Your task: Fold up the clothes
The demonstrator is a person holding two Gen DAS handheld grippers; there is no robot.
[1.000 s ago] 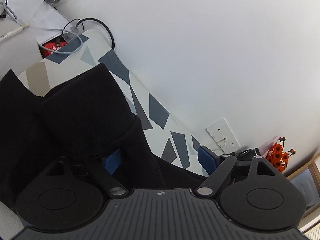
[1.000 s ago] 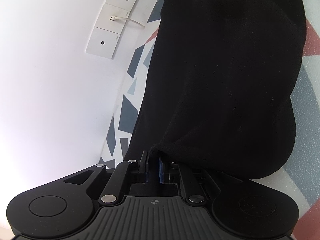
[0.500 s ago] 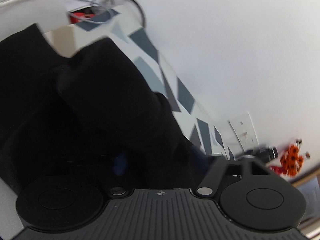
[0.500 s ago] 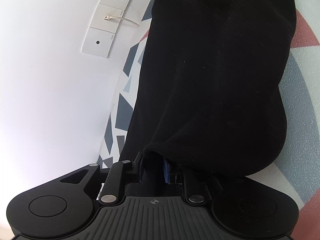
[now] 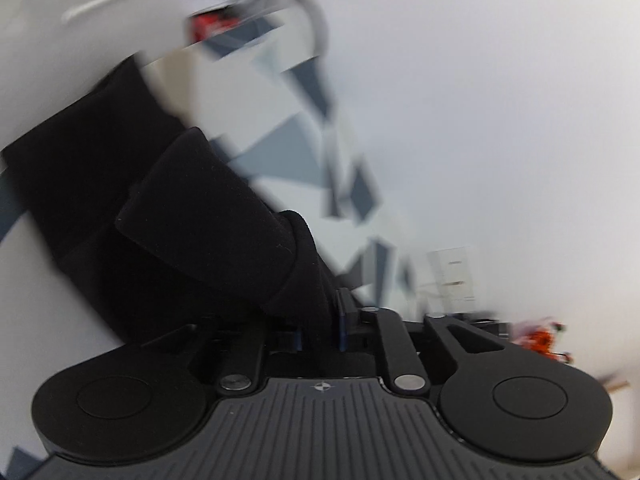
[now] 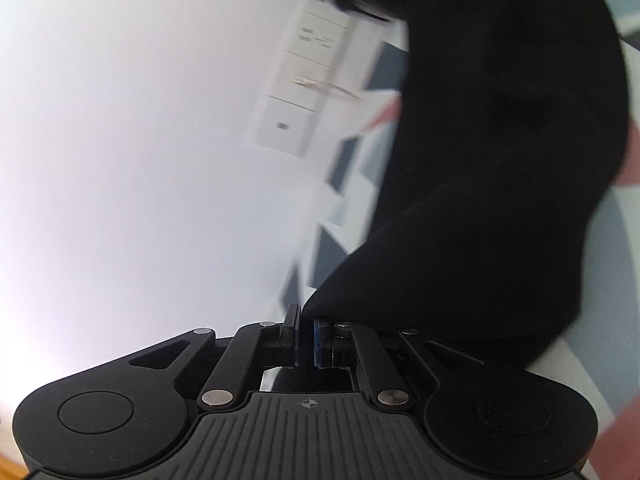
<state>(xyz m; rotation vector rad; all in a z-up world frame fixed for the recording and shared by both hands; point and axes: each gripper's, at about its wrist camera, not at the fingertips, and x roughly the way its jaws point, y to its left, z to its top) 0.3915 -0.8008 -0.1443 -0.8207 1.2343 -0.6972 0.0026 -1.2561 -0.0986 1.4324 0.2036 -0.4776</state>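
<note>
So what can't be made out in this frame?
- Left wrist view: motion blur smears the red item and cable; neither is identifiable.
- Black garment: its type and full outline are cut off in both views.
- Right gripper: the cloth edge reaches the pads; the grip depth is unclear.

Left gripper [image 5: 320,326] has its jaws pinched on black cloth [image 5: 208,232]; right gripper [image 6: 306,334] likewise, jaws nearly together

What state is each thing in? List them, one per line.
Left gripper: shut on the black garment.
Right gripper: shut on the garment's edge.
Black garment: bunched in folds, lifted at the gripped ends.
Patterned cloth: spread flat under the garment.
</note>
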